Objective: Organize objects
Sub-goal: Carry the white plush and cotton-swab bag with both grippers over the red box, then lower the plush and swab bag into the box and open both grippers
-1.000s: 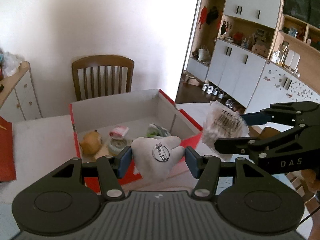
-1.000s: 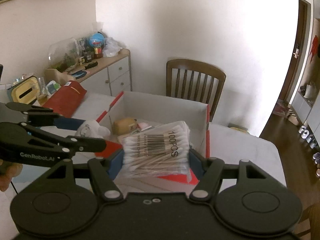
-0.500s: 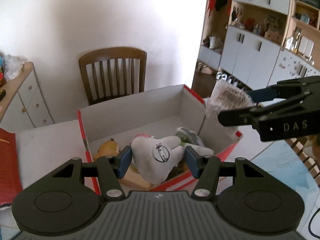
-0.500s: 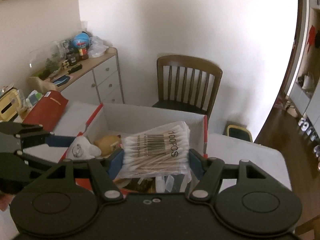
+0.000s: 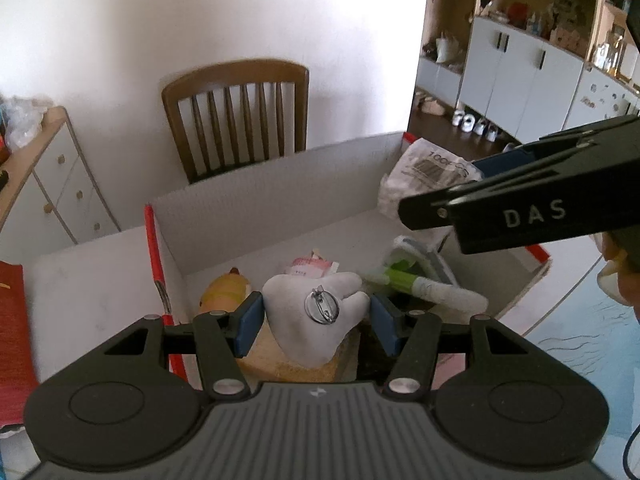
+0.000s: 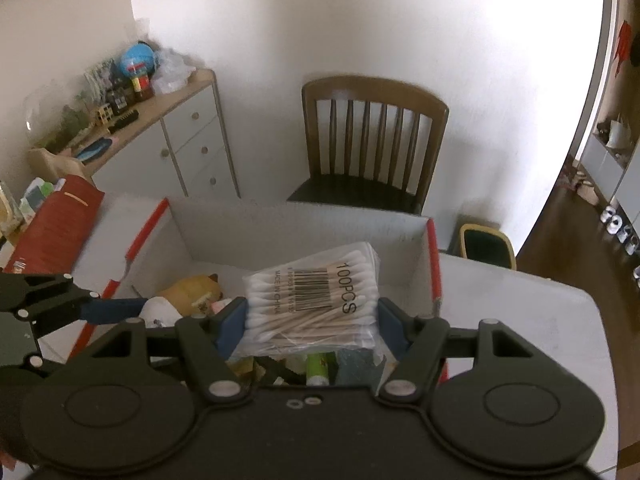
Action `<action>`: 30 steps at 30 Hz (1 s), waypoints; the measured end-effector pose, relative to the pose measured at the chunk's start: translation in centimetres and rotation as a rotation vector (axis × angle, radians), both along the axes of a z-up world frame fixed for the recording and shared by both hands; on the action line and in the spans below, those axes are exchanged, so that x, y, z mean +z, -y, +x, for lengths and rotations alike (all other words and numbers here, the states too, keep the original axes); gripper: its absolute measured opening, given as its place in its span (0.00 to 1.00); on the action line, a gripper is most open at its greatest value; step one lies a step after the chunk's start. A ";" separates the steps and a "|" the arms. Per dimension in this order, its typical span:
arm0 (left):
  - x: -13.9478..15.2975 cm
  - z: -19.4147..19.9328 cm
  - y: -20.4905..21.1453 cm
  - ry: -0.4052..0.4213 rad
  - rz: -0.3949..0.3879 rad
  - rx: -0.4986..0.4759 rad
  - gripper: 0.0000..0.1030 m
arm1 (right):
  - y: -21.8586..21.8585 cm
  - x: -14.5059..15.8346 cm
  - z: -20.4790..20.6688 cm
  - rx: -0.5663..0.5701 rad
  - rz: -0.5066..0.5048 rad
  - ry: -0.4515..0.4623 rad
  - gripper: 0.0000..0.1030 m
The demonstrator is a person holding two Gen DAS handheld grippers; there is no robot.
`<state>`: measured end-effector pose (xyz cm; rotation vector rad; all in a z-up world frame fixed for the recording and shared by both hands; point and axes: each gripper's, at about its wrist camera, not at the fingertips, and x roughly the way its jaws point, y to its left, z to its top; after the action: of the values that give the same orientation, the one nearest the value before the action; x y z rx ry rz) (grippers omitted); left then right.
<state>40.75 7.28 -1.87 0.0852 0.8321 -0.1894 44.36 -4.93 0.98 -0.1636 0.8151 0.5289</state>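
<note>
My left gripper (image 5: 316, 318) is shut on a grey plush brooch (image 5: 316, 316) with a metal pin on its back, held over the open red-edged cardboard box (image 5: 280, 196). My right gripper (image 6: 312, 320) is shut on a clear pack of cotton swabs (image 6: 314, 296) marked 100PCS, held over the same box (image 6: 304, 228). The swab pack (image 5: 430, 176) and right gripper (image 5: 476, 176) show at the right of the left wrist view. The left gripper (image 6: 140, 308) shows at the left of the right wrist view.
In the box lie a yellow plush toy (image 5: 226, 292), a pink packet (image 5: 310, 268) and a green tube (image 5: 404, 280). A wooden chair (image 6: 372, 140) stands behind the table. A red bag (image 6: 56, 220) lies left; a sideboard (image 6: 172, 136) and small bin (image 6: 486, 246) stand beyond.
Both grippers have moved forward and over the box, each still holding its object. The box now fills the view below both.
</note>
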 end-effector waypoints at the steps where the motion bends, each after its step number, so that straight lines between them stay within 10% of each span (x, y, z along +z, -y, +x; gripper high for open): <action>1: -0.3 0.2 0.0 -0.006 0.005 0.002 0.55 | -0.2 -0.4 0.3 0.002 -0.008 -0.007 0.66; 30: -4.2 2.9 -0.2 -0.105 -0.024 0.027 0.59 | -0.9 -5.3 1.5 0.016 -0.087 -0.065 0.75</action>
<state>43.64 7.49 -6.08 0.0421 0.9351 -0.1799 45.87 -4.01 -4.27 -0.2345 0.9014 0.5163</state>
